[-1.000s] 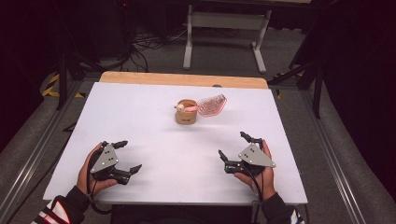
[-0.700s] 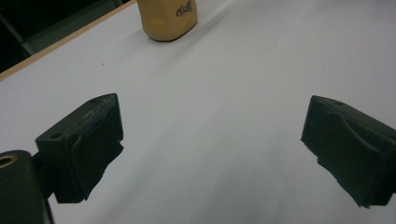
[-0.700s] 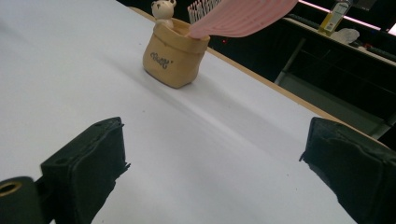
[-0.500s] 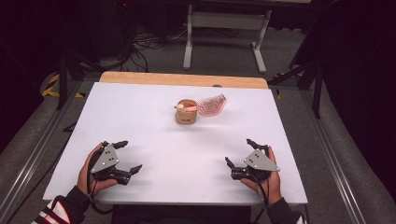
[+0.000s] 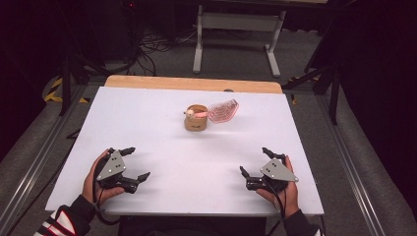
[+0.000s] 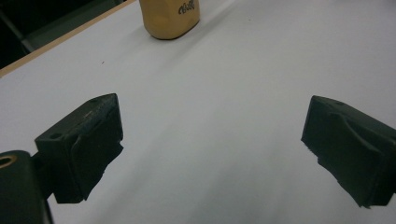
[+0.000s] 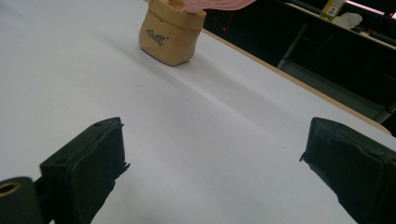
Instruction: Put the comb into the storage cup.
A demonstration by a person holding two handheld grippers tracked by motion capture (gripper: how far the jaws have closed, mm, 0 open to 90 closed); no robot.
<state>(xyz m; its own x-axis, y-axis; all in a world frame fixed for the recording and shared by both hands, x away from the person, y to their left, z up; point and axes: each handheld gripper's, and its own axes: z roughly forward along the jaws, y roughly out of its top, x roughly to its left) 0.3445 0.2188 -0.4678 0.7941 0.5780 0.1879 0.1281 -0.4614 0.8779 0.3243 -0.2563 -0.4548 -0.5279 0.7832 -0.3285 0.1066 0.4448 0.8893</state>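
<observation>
Left tool (image 5: pixel 134 164): jaws spread wide, empty, resting low at the near left of the white counter (image 5: pixel 162 123). Right tool (image 5: pixel 255 167): jaws likewise apart, empty, near right. Small tan soft-sided pot (image 5: pixel 195 118): upright at counter centre-far, well apart from both tools. Pink ribbed comb-like piece (image 5: pixel 222 111): handle in the pot, head leaning out over its rim. Judged light and thin; likely to flex. Best hold: the stem just above the rim; steady the pot by its wall.
</observation>
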